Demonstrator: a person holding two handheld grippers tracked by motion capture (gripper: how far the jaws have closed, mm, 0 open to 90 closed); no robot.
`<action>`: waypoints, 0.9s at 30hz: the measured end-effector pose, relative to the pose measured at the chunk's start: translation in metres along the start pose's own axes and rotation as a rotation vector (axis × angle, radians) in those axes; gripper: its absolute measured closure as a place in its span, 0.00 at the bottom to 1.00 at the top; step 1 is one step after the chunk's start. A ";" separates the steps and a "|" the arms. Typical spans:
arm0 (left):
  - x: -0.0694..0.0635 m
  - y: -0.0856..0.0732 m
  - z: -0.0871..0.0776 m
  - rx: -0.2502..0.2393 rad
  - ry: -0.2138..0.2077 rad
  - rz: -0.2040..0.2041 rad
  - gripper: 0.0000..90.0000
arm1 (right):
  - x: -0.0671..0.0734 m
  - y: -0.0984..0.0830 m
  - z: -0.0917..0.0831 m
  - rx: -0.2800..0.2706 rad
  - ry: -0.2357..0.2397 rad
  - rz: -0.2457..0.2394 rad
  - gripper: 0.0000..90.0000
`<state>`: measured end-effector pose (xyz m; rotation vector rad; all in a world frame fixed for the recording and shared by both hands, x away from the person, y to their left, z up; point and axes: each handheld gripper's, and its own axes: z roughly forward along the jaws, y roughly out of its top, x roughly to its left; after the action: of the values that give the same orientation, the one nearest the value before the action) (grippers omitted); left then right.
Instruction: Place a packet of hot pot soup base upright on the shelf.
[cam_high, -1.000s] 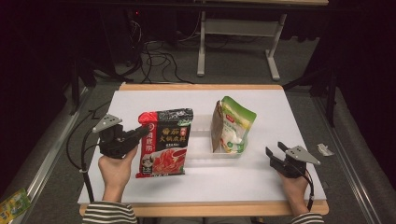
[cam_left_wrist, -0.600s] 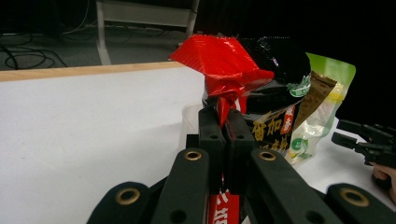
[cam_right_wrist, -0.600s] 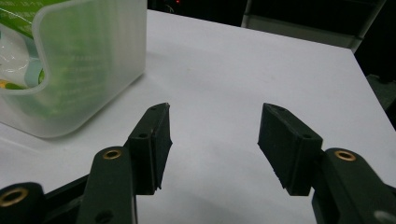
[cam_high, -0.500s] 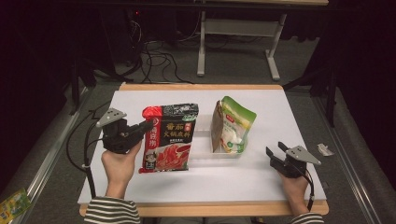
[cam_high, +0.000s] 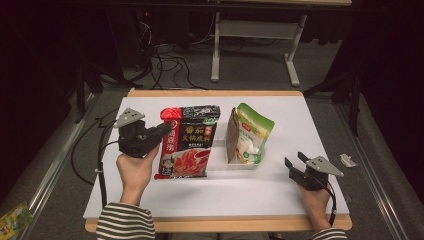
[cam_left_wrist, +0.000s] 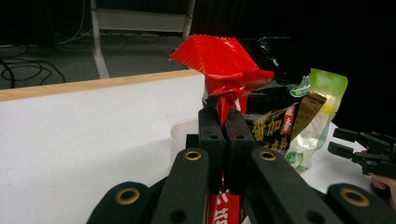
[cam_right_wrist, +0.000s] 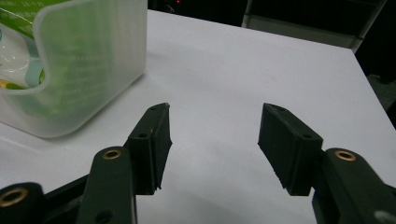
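Note:
A red and black sauce packet (cam_high: 187, 142) hangs tilted over the white table (cam_high: 240, 200), left of middle. My left gripper (cam_high: 162, 131) is shut on the packet's left edge; in the left gripper view the jaws (cam_left_wrist: 224, 123) pinch the crumpled red edge of that packet (cam_left_wrist: 233, 65). A green pouch (cam_high: 250, 135) stands upright in a clear plastic bin (cam_high: 220, 165) just right of the packet. My right gripper (cam_high: 295, 162) rests near the table's right front, open, with nothing between its jaws (cam_right_wrist: 212, 135). The bin's rounded corner (cam_right_wrist: 93, 60) lies to their left.
A small pale scrap (cam_high: 347, 160) lies off the table's right edge. A green wrapper (cam_high: 15, 220) lies on the floor at the lower left. Cables and a desk frame (cam_high: 215, 50) stand beyond the far edge.
My left gripper has risen and moved right and away, carrying the sauce packet closer to the bin. The right gripper has stayed still.

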<state>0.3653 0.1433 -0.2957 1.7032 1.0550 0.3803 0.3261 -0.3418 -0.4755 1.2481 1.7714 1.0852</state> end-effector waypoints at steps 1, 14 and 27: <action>0.000 0.001 0.001 0.000 0.000 0.001 0.99 | 0.000 0.000 0.000 0.000 -0.001 0.001 0.49; -0.011 0.017 0.022 0.001 0.007 0.016 0.98 | -0.001 0.000 0.000 -0.004 0.002 0.002 0.49; -0.017 0.027 0.045 -0.006 0.033 0.005 0.98 | -0.001 0.000 -0.001 -0.008 0.000 0.005 0.49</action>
<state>0.3986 0.1007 -0.2861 1.6994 1.0724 0.4157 0.3258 -0.3428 -0.4755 1.2487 1.7629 1.0935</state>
